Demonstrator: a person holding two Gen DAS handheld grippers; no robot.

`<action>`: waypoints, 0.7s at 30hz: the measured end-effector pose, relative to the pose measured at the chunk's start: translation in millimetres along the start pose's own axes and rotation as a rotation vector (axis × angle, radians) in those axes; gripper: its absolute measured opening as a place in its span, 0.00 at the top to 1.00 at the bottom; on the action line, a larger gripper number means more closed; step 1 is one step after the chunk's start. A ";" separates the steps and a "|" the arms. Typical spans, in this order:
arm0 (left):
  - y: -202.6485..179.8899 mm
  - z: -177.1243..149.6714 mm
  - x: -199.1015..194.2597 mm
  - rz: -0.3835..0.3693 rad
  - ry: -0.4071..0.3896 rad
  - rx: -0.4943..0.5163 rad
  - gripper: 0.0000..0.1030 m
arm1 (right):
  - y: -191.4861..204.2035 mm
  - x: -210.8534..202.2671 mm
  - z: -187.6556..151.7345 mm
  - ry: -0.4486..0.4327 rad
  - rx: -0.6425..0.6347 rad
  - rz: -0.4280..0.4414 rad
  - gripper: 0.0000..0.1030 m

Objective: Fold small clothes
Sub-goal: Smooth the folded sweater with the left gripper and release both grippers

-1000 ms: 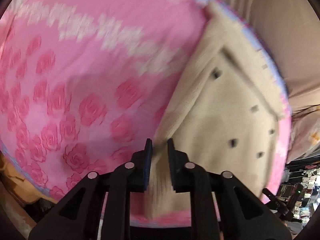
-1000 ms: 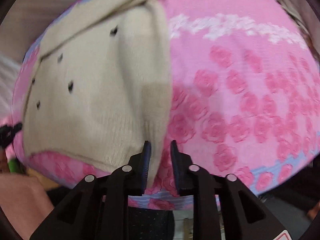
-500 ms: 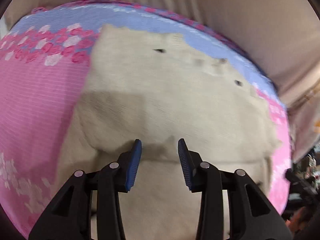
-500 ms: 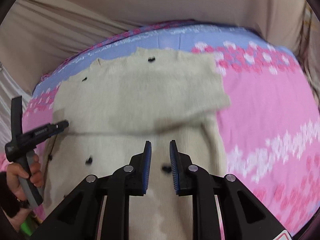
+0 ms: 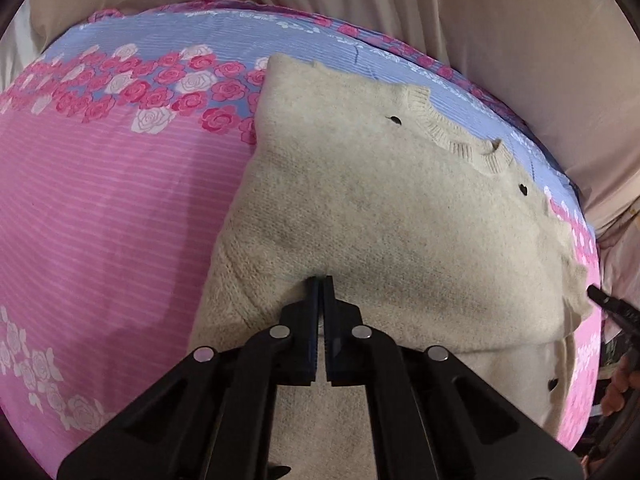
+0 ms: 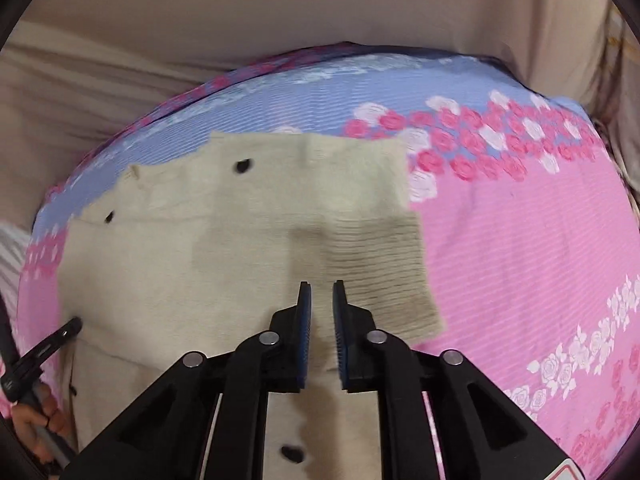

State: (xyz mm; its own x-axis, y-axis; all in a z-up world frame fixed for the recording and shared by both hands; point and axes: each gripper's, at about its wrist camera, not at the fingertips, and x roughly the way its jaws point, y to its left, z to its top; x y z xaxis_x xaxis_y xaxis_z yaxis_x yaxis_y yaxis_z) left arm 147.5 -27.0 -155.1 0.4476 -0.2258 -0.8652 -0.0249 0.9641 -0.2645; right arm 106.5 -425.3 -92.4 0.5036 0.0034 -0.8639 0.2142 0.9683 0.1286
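Note:
A small cream knitted sweater [image 5: 380,208] with black heart dots lies on a pink and blue rose-print bedsheet [image 5: 100,208]. A sleeve is folded across its body; the ribbed cuff [image 6: 380,260] shows in the right wrist view. My left gripper [image 5: 320,280] is shut, its tips pressed into the edge of the folded layer. My right gripper [image 6: 321,286] hovers over the sweater [image 6: 200,240] beside the cuff, jaws slightly apart and empty. The other gripper's tip shows at the frame edges [image 5: 608,304] [image 6: 48,348].
Beige curtain fabric [image 5: 440,12] hangs behind the bed. The sheet's blue band [image 6: 320,88] runs along the far edge. Pink sheet spreads left of the sweater in the left view and right of it [image 6: 520,260] in the right view. Clutter sits at the far right edge [image 5: 616,360].
Both grippers carried the sleeves inward and laid them over the body. The left jaws opened half a second ago and have shut again at the fold's edge. The right jaws have parted slightly.

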 end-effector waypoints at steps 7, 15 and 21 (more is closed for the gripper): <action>31.7 -1.2 -9.0 0.057 -0.028 -0.084 0.99 | 109.9 18.5 -16.4 0.091 -0.230 0.165 0.82; 22.8 -1.5 -22.7 0.019 -0.014 0.004 0.99 | 214.4 63.3 -41.7 0.142 -0.459 0.124 0.83; 10.1 -17.1 -61.9 0.068 -0.054 0.052 0.54 | 185.3 6.7 -36.6 0.033 -0.321 0.126 0.83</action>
State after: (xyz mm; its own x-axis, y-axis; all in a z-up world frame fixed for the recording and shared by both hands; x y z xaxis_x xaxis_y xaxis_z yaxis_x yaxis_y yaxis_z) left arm 104.3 -5.7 -111.5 0.4940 -0.1528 -0.8559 -0.0109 0.9833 -0.1819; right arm 118.9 -236.7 -92.1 0.4810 0.1314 -0.8668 -0.1253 0.9889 0.0804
